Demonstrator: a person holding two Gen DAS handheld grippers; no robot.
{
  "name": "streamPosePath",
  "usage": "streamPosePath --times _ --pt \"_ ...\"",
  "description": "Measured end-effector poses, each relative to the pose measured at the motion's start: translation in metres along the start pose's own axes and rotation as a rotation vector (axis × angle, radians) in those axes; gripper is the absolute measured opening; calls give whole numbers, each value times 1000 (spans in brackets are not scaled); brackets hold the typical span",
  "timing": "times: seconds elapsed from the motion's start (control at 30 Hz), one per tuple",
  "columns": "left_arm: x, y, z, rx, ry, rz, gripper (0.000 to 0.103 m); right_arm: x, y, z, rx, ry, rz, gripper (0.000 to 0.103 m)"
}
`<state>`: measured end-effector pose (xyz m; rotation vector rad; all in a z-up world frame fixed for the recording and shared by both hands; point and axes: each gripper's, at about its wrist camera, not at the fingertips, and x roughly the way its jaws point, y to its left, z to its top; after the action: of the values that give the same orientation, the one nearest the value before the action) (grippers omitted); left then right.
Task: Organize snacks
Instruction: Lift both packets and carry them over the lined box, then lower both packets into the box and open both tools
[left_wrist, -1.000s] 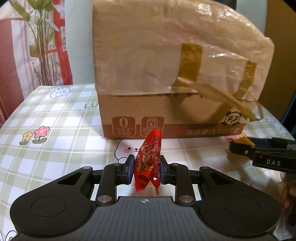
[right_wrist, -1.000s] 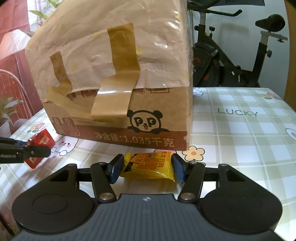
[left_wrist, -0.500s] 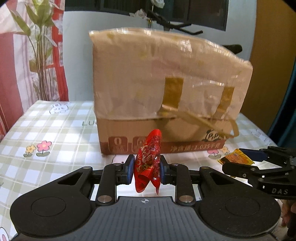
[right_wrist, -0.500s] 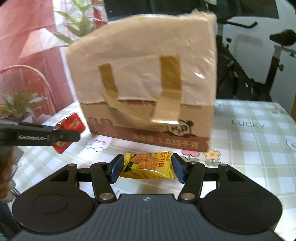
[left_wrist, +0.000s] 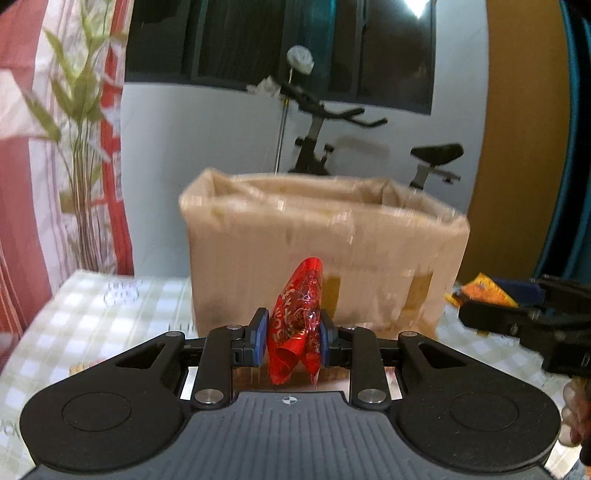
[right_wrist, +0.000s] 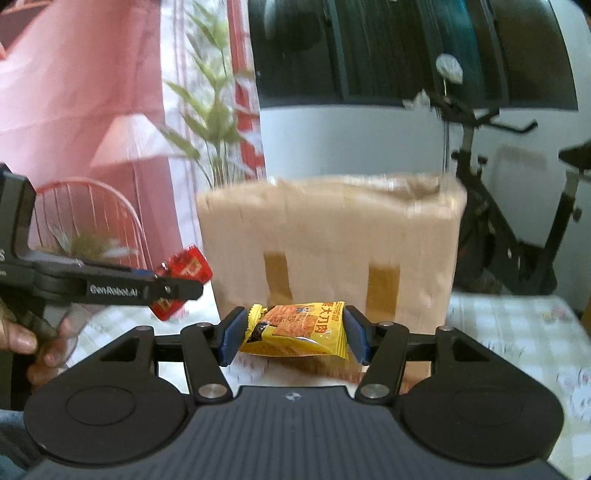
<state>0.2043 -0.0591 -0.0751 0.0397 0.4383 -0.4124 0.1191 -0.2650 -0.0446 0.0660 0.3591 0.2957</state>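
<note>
My left tool (left_wrist: 291, 341) is nearly closed, its blue pads pinching a crumpled red foil snack wrapper (left_wrist: 297, 325) that stands upright between them, clear of the worktop (left_wrist: 110, 306). My right tool (right_wrist: 293, 334) is a little wider apart and clamps a yellow snack packet (right_wrist: 297, 330) flat across its width, the packet lying level between the pads. Each tool shows in the other's view: from the right, the left tool comes in from the left edge with my hand (right_wrist: 33, 341) on its grip and the red wrapper at its tip; from the left, the right tool enters from the right edge with the yellow packet. Just beyond both snacks stands a cardboard box (left_wrist: 325, 251) lined with plastic and patched with brown tape, resting on the checked worktop cloth, its top open and its rim blurred. Behind the box are an exercise bike (left_wrist: 369, 147), a leafy plant (left_wrist: 77, 155) by a red curtain, and a dark window.
</note>
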Motion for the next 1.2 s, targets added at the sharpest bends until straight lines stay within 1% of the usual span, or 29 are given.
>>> streamPosePath --times 0.23,0.33,0.43,0.53,0.7,0.8,0.93,0.97,1.0,1.03,1.1,1.13,1.17,1.2 --pt "-4 -2 42 9 -88 -11 29 -11 -9 49 -7 -119 7 59" --pt "3 0 62 -2 -111 -20 29 -5 -19 71 -7 -152 -6 59" --pt "15 3 81 -12 -128 -28 29 6 -30 90 -27 -164 -25 59" --pt "34 3 94 -9 -120 -33 29 26 -43 104 -15 -148 -46 59" --pt "79 3 103 2 -52 -18 30 67 -63 116 -10 -73 -75 59" --pt "104 6 104 -4 -1 3 31 88 -70 113 -17 -24 -91 59" --pt "118 12 101 -1 40 19 36 109 -75 106 -8 42 -109 60" --pt "120 12 100 5 48 18 40 112 -77 105 0 58 -113 61" --pt "120 13 100 6 53 17 47 115 -79 103 5 71 -120 63" --pt "121 13 100 6 55 17 51 116 -80 102 8 78 -127 65" --pt "118 14 100 15 50 18 66 118 -82 101 15 89 -137 67" --pt "116 14 100 23 46 23 69 117 -83 101 19 97 -141 68" --pt "114 14 100 32 43 30 74 117 -84 101 24 100 -142 70" --pt "113 15 101 38 40 35 79 116 -85 102 29 100 -142 76"
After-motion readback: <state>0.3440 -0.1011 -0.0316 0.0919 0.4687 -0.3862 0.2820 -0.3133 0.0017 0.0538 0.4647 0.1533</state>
